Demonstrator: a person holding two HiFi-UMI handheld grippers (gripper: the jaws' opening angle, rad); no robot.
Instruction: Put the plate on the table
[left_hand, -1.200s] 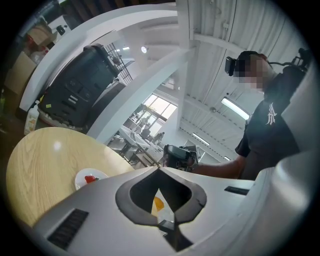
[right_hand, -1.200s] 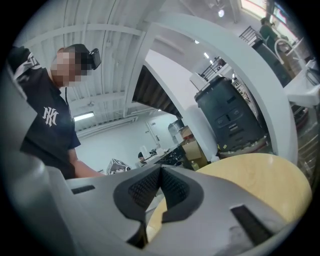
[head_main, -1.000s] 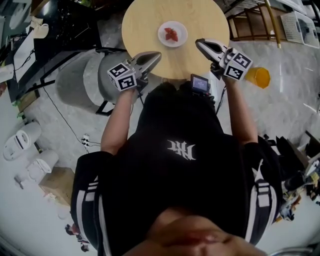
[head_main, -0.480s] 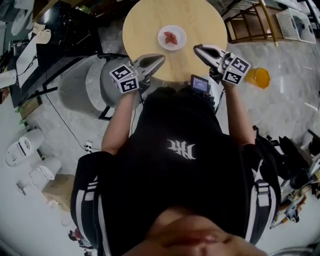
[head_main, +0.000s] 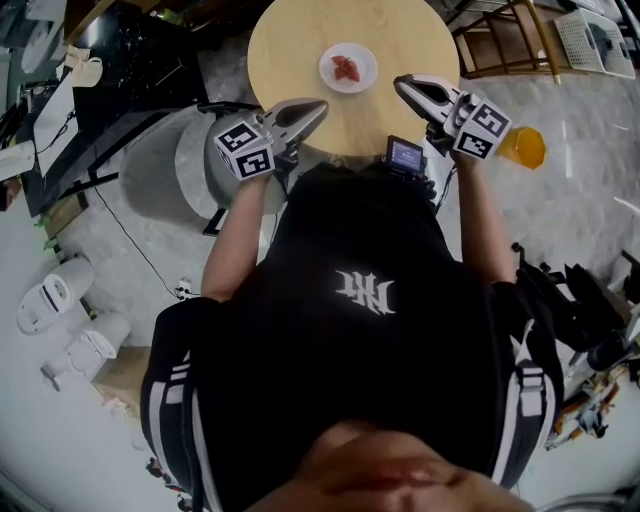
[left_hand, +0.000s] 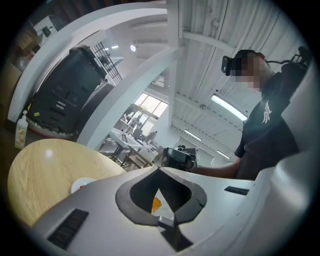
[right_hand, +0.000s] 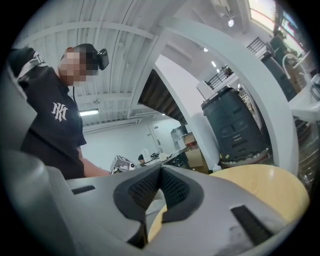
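A white plate (head_main: 347, 68) with red food on it rests on the round wooden table (head_main: 290, 45), toward its middle. My left gripper (head_main: 316, 104) hovers over the table's near left edge, shut and empty. My right gripper (head_main: 400, 82) hangs over the near right edge, also shut with nothing in it. Both are a short way from the plate, one on each side. In the left gripper view the jaws (left_hand: 159, 170) meet at their tips, with the plate (left_hand: 81, 185) low on the left. The right gripper view shows closed jaws (right_hand: 161, 169) and the table (right_hand: 255, 182) beyond.
A grey round seat (head_main: 160, 165) stands left of the table and a wooden chair (head_main: 500, 45) at its right. An orange object (head_main: 522, 148) lies on the floor near my right gripper. A small black device (head_main: 405, 156) sits at the person's front.
Both grippers stay shut and have drifted only slightly near the table's edge. The plate has not moved.
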